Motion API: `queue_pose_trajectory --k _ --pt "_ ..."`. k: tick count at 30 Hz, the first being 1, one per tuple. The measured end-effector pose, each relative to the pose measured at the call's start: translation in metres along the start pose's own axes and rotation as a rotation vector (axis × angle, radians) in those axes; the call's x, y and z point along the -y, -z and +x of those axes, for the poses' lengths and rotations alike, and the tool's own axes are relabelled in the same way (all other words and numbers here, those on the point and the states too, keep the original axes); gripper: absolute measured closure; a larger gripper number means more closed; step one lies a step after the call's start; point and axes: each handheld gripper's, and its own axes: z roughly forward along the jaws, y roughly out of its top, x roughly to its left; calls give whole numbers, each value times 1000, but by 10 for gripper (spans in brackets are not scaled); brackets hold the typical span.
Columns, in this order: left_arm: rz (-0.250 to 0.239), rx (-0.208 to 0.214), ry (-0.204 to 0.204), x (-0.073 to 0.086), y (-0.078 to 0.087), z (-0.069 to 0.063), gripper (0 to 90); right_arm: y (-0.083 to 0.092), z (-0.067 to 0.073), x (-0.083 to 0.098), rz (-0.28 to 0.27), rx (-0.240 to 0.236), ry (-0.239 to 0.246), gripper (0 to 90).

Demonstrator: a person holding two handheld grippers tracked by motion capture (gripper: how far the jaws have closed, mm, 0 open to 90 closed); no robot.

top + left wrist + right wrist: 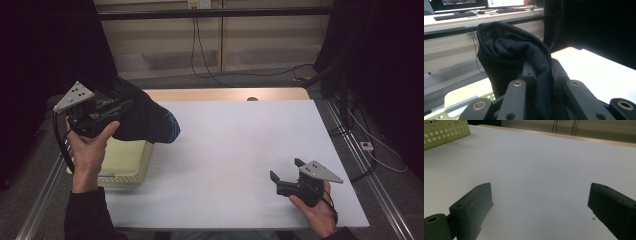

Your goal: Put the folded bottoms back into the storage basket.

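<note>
At the left of the high view a pale yellow perforated basket (131, 162) sits at the left edge of the white tabletop (235, 150); what lies inside it cannot be told, since the hand and cloth above cover much of it. Over the basket, in the upper left of the frame, the left hand (90, 150) holds the left claw (125, 106) raised, its jaws clamped on a black sock (147, 120) with a blue patch at its far end, which hangs out rightward above the basket's rim and the tabletop's edge. In the lower right of the frame the right hand (312, 207) holds the right claw (285, 172) low over the tabletop, jaws spread wide and holding nothing, pointing toward the upper left. The left gripper view adds the sock's open cuff (509, 42), bunched and standing up between the jaws, with a desk of keyboards and monitors (474, 12) along the top of the frame. The right gripper view shows bare tabletop between its jaws and a corner of the basket (444, 131) at the upper left.
</note>
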Motion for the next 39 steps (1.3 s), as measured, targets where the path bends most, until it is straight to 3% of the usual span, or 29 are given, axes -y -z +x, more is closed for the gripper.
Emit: queue_pose_trajectory --k 17,21,26,39 --pt "-20 -23 20 0 25 16 781 0 0 0 0 -3 2 54" --pt "4 -41 14 3 30 18 781 0 -1 0 1 -3 1 54" --pt "6 -43 28 8 35 29 781 -1 1 0 2 -8 4 54" --pt "31 -96 53 21 44 52 780 -1 0 0 2 -10 -3 54"
